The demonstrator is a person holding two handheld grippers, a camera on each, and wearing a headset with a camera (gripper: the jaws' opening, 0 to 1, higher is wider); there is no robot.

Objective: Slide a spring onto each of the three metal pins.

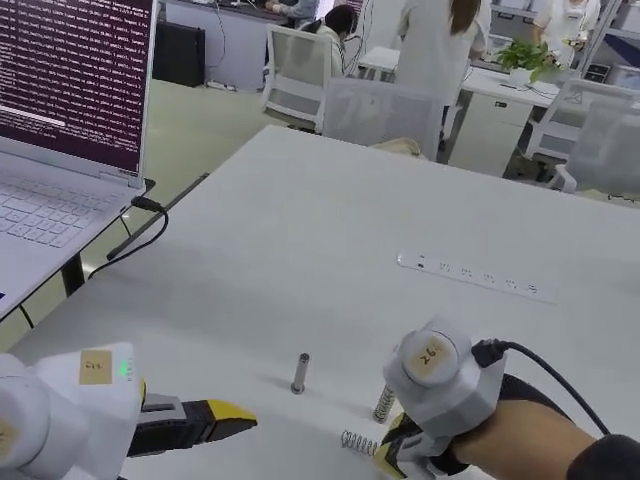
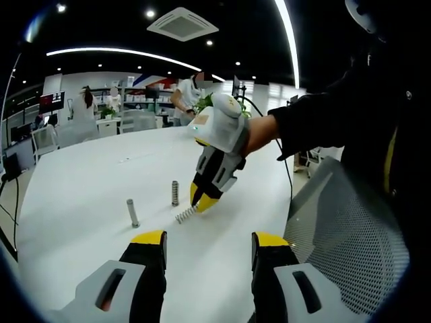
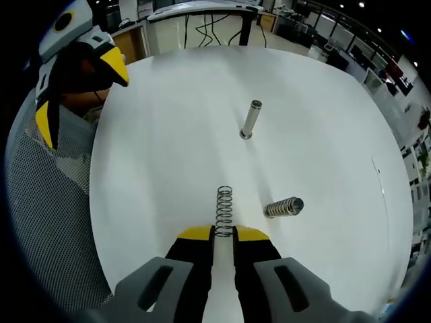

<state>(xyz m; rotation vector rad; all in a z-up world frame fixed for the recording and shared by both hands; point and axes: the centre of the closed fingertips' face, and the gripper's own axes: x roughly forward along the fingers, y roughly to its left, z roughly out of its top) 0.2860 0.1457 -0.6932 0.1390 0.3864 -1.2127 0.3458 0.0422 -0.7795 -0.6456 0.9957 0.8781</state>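
Bare upright pin [image 1: 300,373], spring-clad pin [image 1: 385,403], loose spring [image 1: 357,441] flat

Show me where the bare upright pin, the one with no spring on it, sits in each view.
Head view: the bare pin stands low, just left of centre, left of the right tool.
Left gripper view: the pin stands left of centre, above the left-hand jaw.
Right gripper view: the pin stands above centre, slightly right.
Shared landmark: the spring pinched at the right tool's tip, close to the pin.

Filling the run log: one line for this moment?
right gripper: shut on loose spring | left gripper: open, empty | bare pin: upright | second pin: spring on
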